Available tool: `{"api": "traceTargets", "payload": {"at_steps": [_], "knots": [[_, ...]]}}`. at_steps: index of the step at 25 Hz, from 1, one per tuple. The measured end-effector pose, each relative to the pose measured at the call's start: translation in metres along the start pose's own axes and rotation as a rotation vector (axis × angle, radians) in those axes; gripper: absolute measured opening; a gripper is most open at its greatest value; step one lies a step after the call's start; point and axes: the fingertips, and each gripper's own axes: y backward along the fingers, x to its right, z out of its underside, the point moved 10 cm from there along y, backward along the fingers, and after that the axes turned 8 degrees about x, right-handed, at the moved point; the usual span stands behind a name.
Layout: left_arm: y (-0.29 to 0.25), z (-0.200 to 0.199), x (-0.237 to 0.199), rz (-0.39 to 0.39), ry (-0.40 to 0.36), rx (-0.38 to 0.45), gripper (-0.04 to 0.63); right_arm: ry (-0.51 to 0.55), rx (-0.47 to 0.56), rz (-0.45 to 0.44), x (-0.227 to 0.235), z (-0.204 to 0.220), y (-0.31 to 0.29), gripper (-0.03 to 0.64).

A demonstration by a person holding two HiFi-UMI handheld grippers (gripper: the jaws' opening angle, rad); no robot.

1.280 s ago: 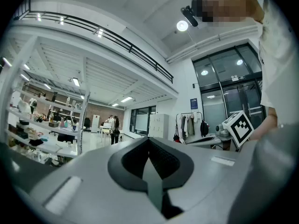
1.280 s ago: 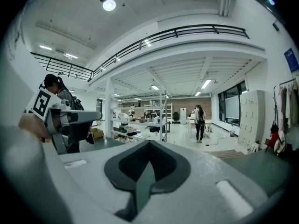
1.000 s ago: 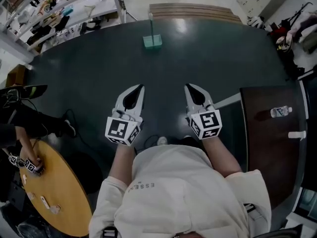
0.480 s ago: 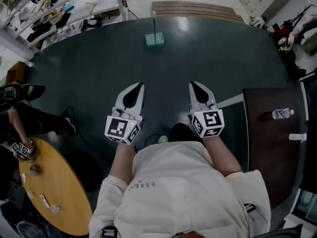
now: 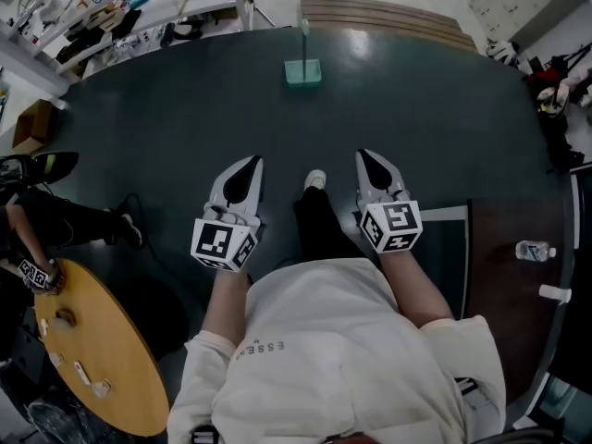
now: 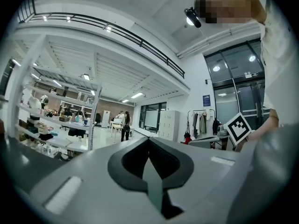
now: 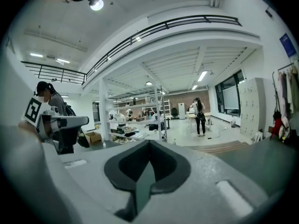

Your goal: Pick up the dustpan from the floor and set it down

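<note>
So the dustpan (image 5: 303,70) sat near the far edge of the carpet (image 5: 166,109), about midway along it, handle straight up. Right behind it, just off that edge, were some low steps (image 5: 388,12). Shelves (image 5: 120,12) ran past the far left corner, with a box (image 5: 32,123) by the left edge. A round table (image 5: 111,377) filled the near left corner, and another person (image 5: 55,220) sat at its far side. A long table (image 5: 499,322) ran along the right edge, with a bottle (image 5: 535,250) lying near its far right corner. The left gripper (image 5: 253,161) and right gripper (image 5: 363,154) were side by side mid-carpet, a shoe (image 5: 315,180) between them and the dustpan well ahead.
</note>
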Motion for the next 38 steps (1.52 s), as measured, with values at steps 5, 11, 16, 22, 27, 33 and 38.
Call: {"api": "traceTargets", "payload": {"at_steps": [5,11,16,22,27,33,38], "knots": [[-0.071,0.004,-0.051,-0.013,0.039,0.030,0.006,-0.015,-0.010,-0.011,0.044,-0.008,-0.092,-0.009],[-0.182,0.006,-0.115,0.002,0.015,-0.001,0.006,-0.034,-0.060,-0.016,0.105,-0.017,-0.214,-0.009],[-0.258,0.007,-0.162,-0.034,-0.030,-0.007,0.006,-0.042,-0.075,-0.045,0.147,-0.033,-0.301,-0.009],[-0.326,0.014,-0.216,-0.087,-0.049,-0.006,0.006,0.007,-0.125,-0.072,0.163,-0.034,-0.397,-0.009],[-0.385,0.026,-0.259,-0.060,0.009,-0.033,0.006,-0.012,-0.185,-0.072,0.171,-0.020,-0.462,-0.009],[-0.457,0.062,-0.326,0.001,0.077,-0.078,0.006,-0.014,-0.311,-0.017,0.189,0.011,-0.547,-0.009],[-0.512,0.096,-0.373,0.045,0.091,-0.095,0.006,-0.065,-0.479,0.060,0.209,0.060,-0.613,0.101]]}}
